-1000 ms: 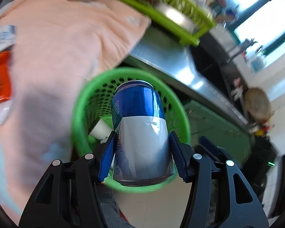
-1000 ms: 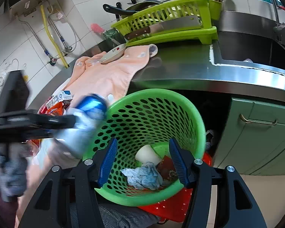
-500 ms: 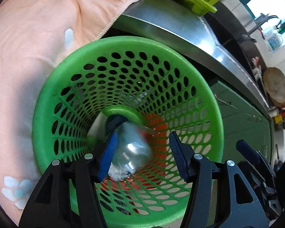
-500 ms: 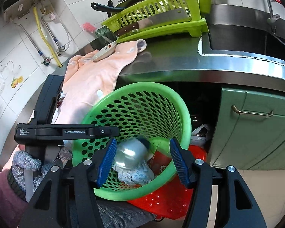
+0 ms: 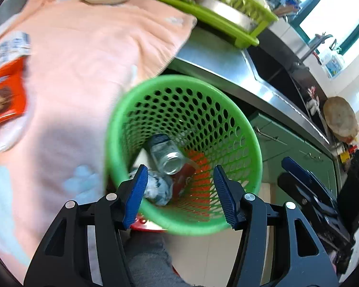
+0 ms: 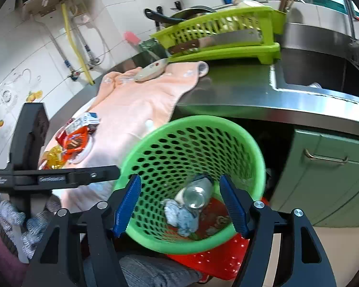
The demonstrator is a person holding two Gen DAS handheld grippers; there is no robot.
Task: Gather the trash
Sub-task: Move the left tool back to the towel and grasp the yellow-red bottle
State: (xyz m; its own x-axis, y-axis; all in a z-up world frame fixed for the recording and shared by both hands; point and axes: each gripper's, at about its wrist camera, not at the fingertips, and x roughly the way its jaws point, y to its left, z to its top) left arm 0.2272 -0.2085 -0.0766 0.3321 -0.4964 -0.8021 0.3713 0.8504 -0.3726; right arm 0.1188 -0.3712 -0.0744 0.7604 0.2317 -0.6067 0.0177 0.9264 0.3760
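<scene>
A blue-and-silver can (image 5: 167, 157) lies on its side at the bottom of the green perforated basket (image 5: 179, 81), next to a crumpled tissue (image 5: 158, 189). My left gripper (image 5: 179, 174) hovers above the basket mouth, open and empty. In the right wrist view the can (image 6: 196, 192) and the basket (image 6: 191, 122) sit just past my right gripper (image 6: 179, 181), whose jaws are opening with nothing pressed between them. An orange wrapper (image 6: 74, 141), a white carton (image 6: 88, 119) and gold foil (image 6: 52, 157) lie on the pink towel (image 6: 136, 100).
The steel counter (image 6: 239, 95) carries a lime dish rack (image 6: 222, 38) with a cleaver, a small plate (image 6: 150, 71) and a sink (image 6: 318, 71). Green cabinet doors (image 6: 335, 179) stand on the right. A red perforated stool (image 6: 215, 260) sits under the basket.
The can has left the left jaws and dropped into the basket. The left gripper dipped toward the basket, then pulled back. The right jaws have widened.
</scene>
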